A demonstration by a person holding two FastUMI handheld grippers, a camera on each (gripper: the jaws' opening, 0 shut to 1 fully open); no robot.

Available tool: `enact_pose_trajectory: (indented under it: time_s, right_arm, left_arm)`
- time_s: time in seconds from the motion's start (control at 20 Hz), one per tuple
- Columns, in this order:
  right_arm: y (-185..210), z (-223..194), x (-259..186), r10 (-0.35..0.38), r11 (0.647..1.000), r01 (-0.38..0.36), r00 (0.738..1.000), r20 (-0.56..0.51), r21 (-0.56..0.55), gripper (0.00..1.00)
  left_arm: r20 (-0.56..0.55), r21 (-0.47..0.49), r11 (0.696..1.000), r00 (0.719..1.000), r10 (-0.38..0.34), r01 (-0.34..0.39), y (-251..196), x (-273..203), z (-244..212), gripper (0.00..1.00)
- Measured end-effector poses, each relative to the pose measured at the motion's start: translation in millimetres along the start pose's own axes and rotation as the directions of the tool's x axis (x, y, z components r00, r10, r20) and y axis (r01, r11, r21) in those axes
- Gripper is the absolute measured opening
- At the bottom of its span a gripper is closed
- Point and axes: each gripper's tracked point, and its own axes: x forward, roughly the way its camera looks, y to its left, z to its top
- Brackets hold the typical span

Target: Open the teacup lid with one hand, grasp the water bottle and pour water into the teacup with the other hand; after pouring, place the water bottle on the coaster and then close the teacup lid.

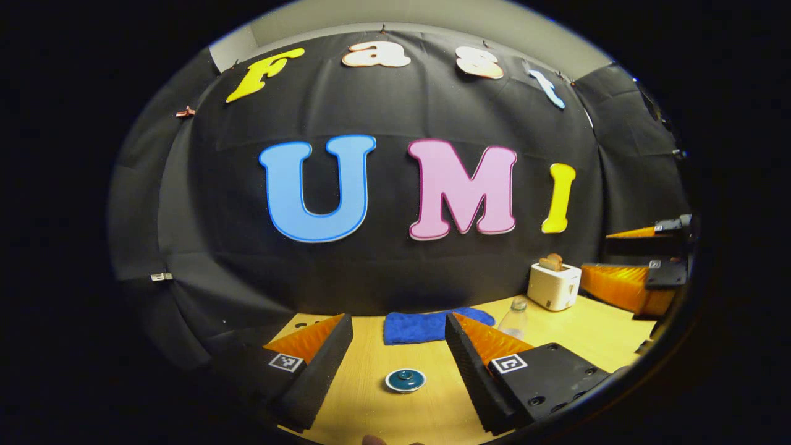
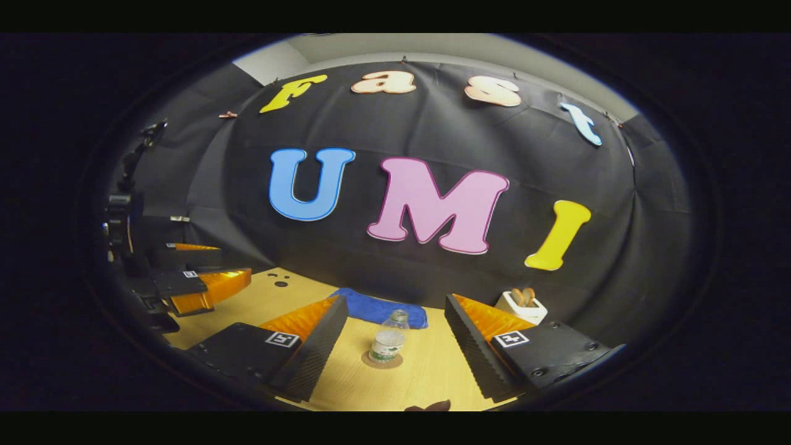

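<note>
Here, the teacup point(image 1: 405, 381) sits lidded on the table point(image 1: 593, 334), its body hard to make out; the water bottle point(image 2: 388, 339) stands on its coaster point(image 2: 382, 360); the left gripper point(image 1: 398, 364) and right gripper point(image 2: 395, 352) gape wide, holding nothing

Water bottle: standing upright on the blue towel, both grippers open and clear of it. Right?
Not quite. In the right gripper view the water bottle stands upright on the round coaster; the blue towel lies behind it. Both the right gripper and left gripper are open, clear of it.

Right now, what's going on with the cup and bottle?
Both grippers open, empty. Teacup lidded. Water bottle upright on coaster. Nothing in the way.
</note>
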Motion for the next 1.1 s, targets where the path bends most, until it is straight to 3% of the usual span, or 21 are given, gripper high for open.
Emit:
enact_pose_trajectory:
  time_s: [0.45, 0.65, 1.1]
  right_arm:
    - [-28.4, -89.8, 53.4, -0.081, 0.997, 0.081, 0.997, -0.02, 0.017, 0.98]
    - [-34.1, -126.6, 67.2, -0.102, 0.995, 0.101, 0.994, -0.04, -0.025, 0.98]
    - [-22.5, -145.1, 74.5, -0.078, 0.997, 0.077, 0.996, -0.054, -0.005, 0.98]
  left_arm:
    - [-0.032, -0.039, 0.997, 0.997, 0.068, -0.069, -1.5, 88.9, -120.5, 0.93]
    - [-0.053, -0.033, 0.996, 0.996, 0.076, -0.078, -4.8, 114.7, -158.6, 0.91]
    - [-0.136, 0.01, 0.999, 0.989, 0.054, -0.053, -17.6, 135.4, -201.2, 0.67]
